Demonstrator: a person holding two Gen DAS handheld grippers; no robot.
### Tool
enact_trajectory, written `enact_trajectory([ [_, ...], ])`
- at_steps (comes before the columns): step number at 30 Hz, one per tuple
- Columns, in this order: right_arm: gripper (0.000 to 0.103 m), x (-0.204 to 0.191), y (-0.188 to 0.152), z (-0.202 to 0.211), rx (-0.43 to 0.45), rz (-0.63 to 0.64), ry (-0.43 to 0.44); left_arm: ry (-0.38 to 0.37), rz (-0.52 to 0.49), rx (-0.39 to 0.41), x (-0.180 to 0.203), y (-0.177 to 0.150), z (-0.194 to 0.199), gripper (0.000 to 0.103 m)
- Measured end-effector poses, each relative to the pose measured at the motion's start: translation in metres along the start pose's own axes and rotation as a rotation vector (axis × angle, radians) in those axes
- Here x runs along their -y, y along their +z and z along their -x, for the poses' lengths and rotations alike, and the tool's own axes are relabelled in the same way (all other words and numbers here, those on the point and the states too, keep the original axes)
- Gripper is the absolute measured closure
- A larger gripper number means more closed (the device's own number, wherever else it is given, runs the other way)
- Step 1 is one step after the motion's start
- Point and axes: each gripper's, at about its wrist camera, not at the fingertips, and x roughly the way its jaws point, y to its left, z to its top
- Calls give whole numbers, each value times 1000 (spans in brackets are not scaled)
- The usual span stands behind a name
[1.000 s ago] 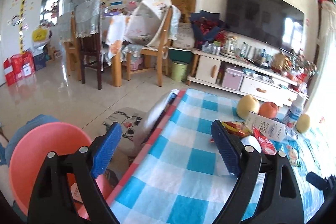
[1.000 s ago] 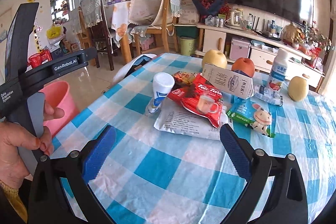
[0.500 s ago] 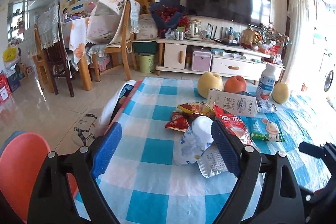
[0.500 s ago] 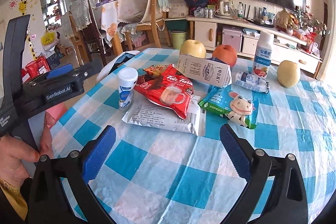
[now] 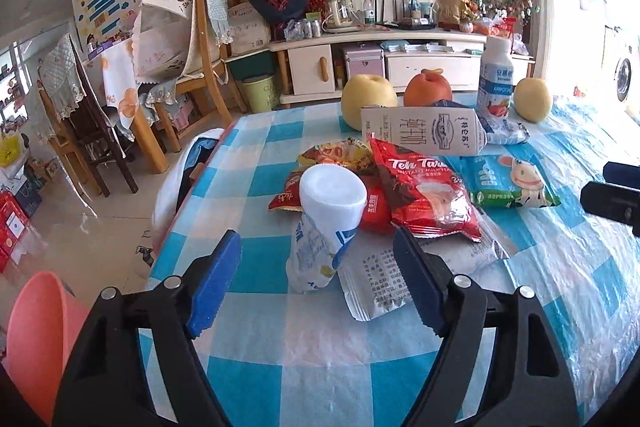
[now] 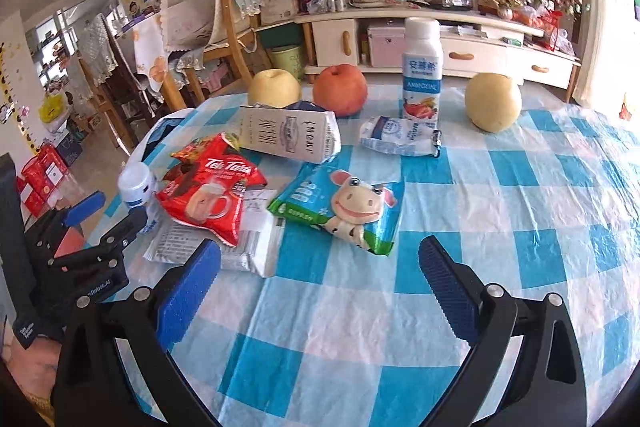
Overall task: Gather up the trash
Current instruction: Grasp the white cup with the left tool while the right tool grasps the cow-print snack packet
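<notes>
Trash lies on a blue-checked table (image 5: 320,379): a small white yogurt bottle (image 5: 324,227), a red Teh Tarik packet (image 5: 424,187), a white printed packet (image 5: 372,283), a milk carton on its side (image 5: 420,131), and a green cow wrapper (image 6: 344,207). My left gripper (image 5: 316,279) is open, its fingers on either side of the yogurt bottle, not touching it. My right gripper (image 6: 316,287) is open and empty above the table, just short of the cow wrapper. The left gripper also shows in the right wrist view (image 6: 108,211).
Two pears (image 6: 494,103) (image 6: 274,89), an apple (image 6: 340,89) and an upright yogurt drink bottle (image 6: 422,67) stand at the table's far side, with a crumpled white wrapper (image 6: 400,137). A pink bin (image 5: 36,343) stands on the floor left of the table.
The left gripper has swung from the table's left edge toward the trash pile and closed in around the yogurt bottle. The right gripper has moved forward and right toward the cow wrapper.
</notes>
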Motion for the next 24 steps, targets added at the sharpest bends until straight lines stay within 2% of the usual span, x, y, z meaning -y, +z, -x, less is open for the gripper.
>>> enact_trajectory([
  [4, 5, 21, 8, -19, -36, -112, 34, 27, 5, -16, 0, -1, -9, 30],
  [9, 5, 23, 14, -42, -70, -142, 51, 44, 5, -35, 1, 1, -19, 37],
  [12, 5, 17, 20, -51, -59, -90, 34, 28, 25, -65, 0, 2, -26, 44],
  [14, 5, 13, 24, -56, -51, -38, 20, 12, 62, -91, -4, 1, -32, 56],
  [19, 5, 10, 31, -61, -46, 76, 47, 2, 98, -103, -8, 0, -38, 73],
  [24, 6, 10, 33, -78, -65, 222, 41, -3, 92, -92, -4, 1, -38, 81],
])
